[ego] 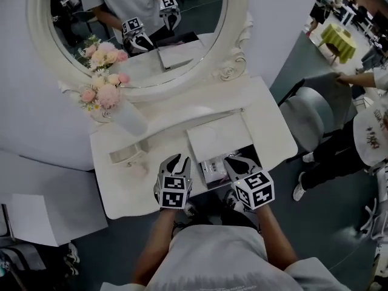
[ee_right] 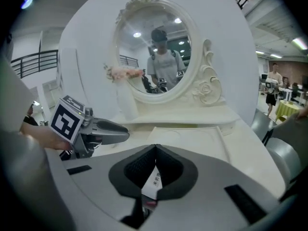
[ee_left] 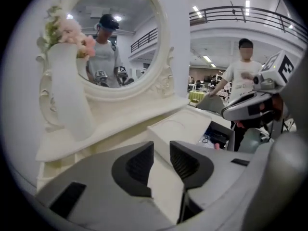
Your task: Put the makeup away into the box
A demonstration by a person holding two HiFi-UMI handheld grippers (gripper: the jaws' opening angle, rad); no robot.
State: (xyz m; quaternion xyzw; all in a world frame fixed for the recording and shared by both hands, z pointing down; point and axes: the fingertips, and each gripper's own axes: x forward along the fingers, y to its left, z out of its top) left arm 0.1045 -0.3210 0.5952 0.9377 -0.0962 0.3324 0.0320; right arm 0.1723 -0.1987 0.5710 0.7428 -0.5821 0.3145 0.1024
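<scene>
A box stands on the white vanity table [ego: 267, 126], its white lid [ego: 218, 137] raised toward the mirror. Several makeup items [ego: 213, 166] lie in its dark inside. My left gripper [ego: 177, 160] hovers at the box's left front corner. Its jaws stand apart with nothing between them [ee_left: 161, 150], and beyond them are the lid [ee_left: 179, 127] and the box's dark inside [ee_left: 219, 136]. My right gripper [ego: 238, 162] hangs over the box's right front part. Its fingertips meet [ee_right: 155, 148]. Below them shows a white labelled item [ee_right: 155, 179]; whether it is pinched is unclear.
A white vase of pink flowers [ego: 104, 97] stands at the table's back left, below the oval mirror [ego: 139, 35]. A small white drawer unit [ego: 128, 155] sits left of the box. A grey chair [ego: 309, 117] and people [ego: 364, 132] are at the right.
</scene>
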